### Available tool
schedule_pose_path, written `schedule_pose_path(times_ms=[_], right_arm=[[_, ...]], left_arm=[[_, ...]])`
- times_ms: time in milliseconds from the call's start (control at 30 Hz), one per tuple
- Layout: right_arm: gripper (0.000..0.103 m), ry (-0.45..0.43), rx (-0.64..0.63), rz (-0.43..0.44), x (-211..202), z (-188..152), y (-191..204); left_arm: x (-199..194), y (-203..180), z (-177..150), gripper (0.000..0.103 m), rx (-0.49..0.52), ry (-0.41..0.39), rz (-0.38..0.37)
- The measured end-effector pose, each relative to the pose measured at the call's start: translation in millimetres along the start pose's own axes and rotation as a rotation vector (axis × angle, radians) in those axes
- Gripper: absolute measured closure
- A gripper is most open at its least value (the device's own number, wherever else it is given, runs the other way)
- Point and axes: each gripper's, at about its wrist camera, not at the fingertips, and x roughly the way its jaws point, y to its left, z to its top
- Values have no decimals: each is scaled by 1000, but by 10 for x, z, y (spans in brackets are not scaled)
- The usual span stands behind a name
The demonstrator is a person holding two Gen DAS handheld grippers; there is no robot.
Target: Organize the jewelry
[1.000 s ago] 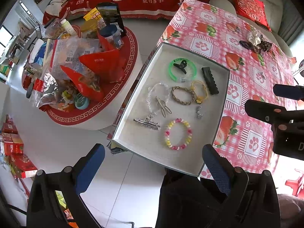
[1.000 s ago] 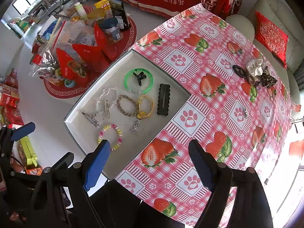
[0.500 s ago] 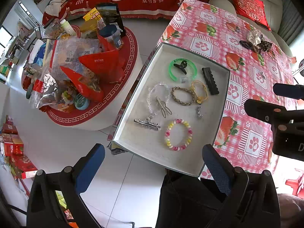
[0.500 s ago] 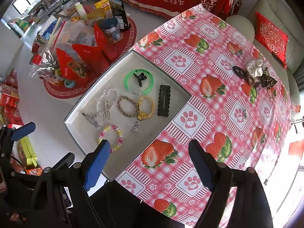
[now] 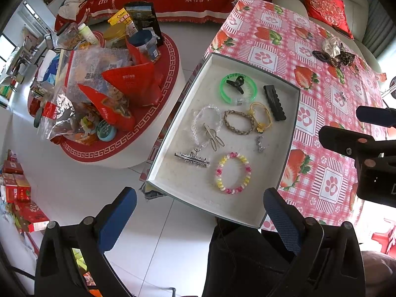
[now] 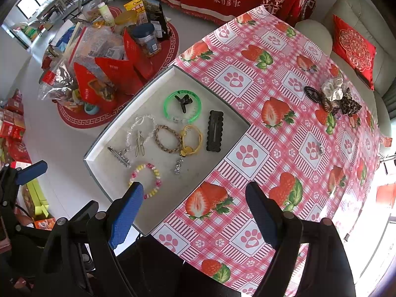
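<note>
Both claws hang high over the worktop (image 6: 250,79), pointing steeply down. Left claw (image 5: 199,219) spread, nothing between its pads. Right claw (image 6: 195,206) also spread wide and empty.

Jewelry mostly sits in the shallow tray (image 6: 99,149) at the left edge of the worktop: green bangle (image 6: 182,106) with a small black clip inside it, black hair clip (image 6: 214,130), braided bracelet (image 6: 167,138), yellow bracelet (image 6: 191,139), clear bead bracelet (image 5: 206,122), silver clip (image 5: 191,159), pastel bead bracelet (image 5: 233,176), small silver charm (image 6: 178,166). Still outside the tray: a pile of hair ties and scrunchies (image 6: 333,97) at the far right, and a tiny silver piece (image 6: 321,148) on the cloth, well apart from the tray.

Risks from here:
- The tray's near-left corner appears to overhang the worktop edge. A downward push there could tip it and spill everything onto the floor.
- Braided and yellow bracelets touch; the clear bracelet lies under a metal pin. Closing on one may drag its neighbour.
- The tiny silver piece lies flat and is hard to spot on the busy pattern; wide pads may skid over it or flick it off the worktop.
- The scrunchie pile is tangled; pinching one may lift several, which could drop in transit.
- The two claws are near each other; a crossing reach could knock them together.
</note>
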Motion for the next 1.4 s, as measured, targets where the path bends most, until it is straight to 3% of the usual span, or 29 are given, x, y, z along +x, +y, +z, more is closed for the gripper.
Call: schedule_pose_path(times_ms=[1400], right_arm=[[17,3,-2,3,-18,-26,9]], left_arm=[[-8,89,-66,0,6,2,18]])
